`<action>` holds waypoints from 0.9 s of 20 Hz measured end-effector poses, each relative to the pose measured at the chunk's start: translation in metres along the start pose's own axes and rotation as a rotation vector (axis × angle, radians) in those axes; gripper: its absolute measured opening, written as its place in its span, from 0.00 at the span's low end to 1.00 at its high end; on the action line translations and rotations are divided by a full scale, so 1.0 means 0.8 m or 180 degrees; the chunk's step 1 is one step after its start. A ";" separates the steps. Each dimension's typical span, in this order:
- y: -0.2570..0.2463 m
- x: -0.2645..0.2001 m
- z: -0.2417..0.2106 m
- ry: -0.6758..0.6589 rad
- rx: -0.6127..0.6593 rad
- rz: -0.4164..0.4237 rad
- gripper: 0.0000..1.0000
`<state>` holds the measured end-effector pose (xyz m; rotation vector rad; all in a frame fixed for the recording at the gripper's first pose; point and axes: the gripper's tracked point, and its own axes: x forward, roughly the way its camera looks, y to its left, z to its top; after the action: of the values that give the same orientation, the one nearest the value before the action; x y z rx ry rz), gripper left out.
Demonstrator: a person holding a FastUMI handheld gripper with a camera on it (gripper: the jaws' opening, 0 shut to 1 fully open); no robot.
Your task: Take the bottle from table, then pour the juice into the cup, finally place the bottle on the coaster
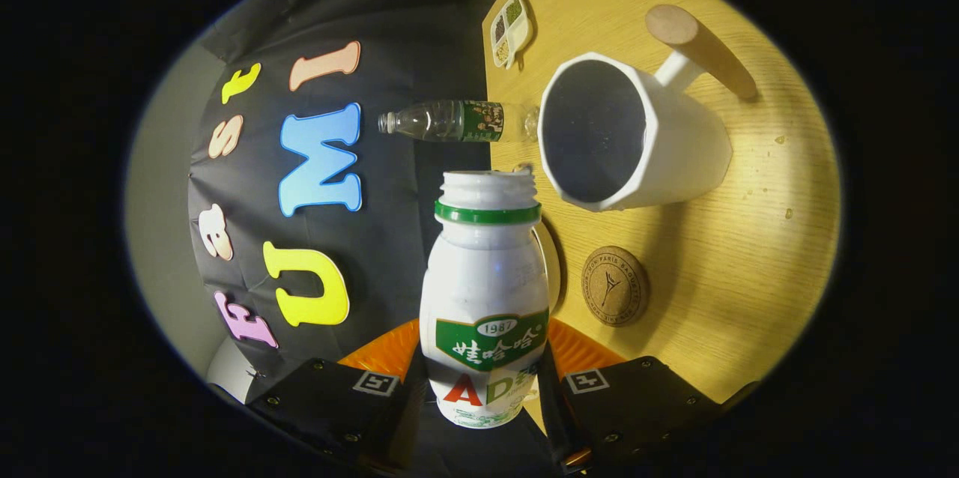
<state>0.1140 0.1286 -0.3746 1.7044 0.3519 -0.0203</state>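
My gripper is shut on the lower body of a white juice bottle with a green neck ring and green label. Its cap is off and its mouth points ahead. The view is rolled on its side, so the wooden table stands like a wall beside the bottle. A white faceted cup with a wooden handle sits just beyond the bottle's mouth, its dark inside facing me. No stream of juice is visible. A round cork coaster lies on the table close to the bottle's body, nearer me than the cup.
A clear plastic water bottle with a green label stands at the table's edge behind the cup. A small white divided dish holding grains lies farther back. A few droplets dot the wood past the cup.
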 end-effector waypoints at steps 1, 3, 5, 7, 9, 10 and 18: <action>0.001 0.001 0.000 -0.0002 0.0010 -0.0007 0.66; 0.004 0.003 0.000 -0.0004 0.0029 -0.0003 0.66; 0.007 0.003 -0.001 -0.0006 0.0036 0.0004 0.66; 0.010 0.005 0.001 -0.0014 0.0037 0.0014 0.66; 0.009 0.005 0.001 -0.0020 0.0061 0.0002 0.66; 0.010 0.006 0.002 -0.0024 0.0076 -0.0002 0.66; 0.017 0.006 0.005 -0.0074 0.0187 0.0008 0.66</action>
<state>0.1230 0.1239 -0.3631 1.7612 0.3347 -0.0491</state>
